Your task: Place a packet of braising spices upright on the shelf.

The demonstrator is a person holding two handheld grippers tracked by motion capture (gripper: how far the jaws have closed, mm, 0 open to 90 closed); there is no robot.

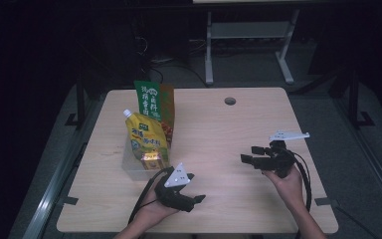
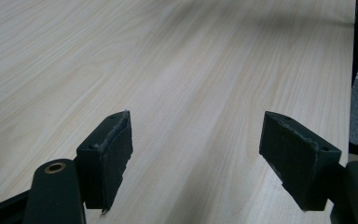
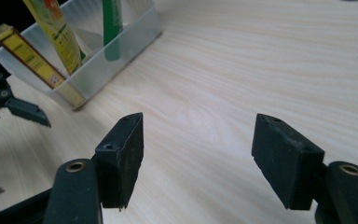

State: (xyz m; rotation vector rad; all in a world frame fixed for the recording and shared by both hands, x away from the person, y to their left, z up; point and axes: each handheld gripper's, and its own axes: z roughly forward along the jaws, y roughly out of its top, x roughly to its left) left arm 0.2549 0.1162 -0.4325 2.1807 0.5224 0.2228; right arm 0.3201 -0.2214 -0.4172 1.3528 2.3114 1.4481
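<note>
**Both hand-held grippers released above the worktop, clear bin at left**

High view: The wooden worktop (image 1: 214, 129) is occupying the centre of the frame. A clear plastic bin (image 1: 133, 167) is sitting left of centre, holding three upright items: a green packet (image 1: 149, 95) at the back, a yellow spouted pouch (image 1: 146, 135) in front of it, and a small yellow box (image 1: 151, 160) at the near end. The left hand-held gripper (image 1: 195, 188) is hovering in the lower centre, just beside the bin's near right corner, its jaws standing apart and pointing toward the right of the frame. The right hand-held gripper (image 1: 249, 154) is hovering right of centre, well apart from the bin, jaws pointing toward the left of the frame.

Left gripper view: The left hand-held gripper (image 2: 196, 144) is standing released, its two black jaws rising wide apart from the bottom of the frame with bare worktop (image 2: 177, 60) between them. Nothing is being grasped.

Right gripper view: The right hand-held gripper (image 3: 198, 149) is likewise standing released, jaws wide apart over bare worktop (image 3: 261, 60). The clear plastic bin (image 3: 121, 51) is lying in the upper left of the frame, with the yellow spouted pouch (image 3: 56, 32), the green packet (image 3: 113, 28) and the small yellow box (image 3: 30, 58) standing inside it. The tips of the left hand-held gripper (image 3: 9, 105) are showing at the left edge, near the bin.
</note>
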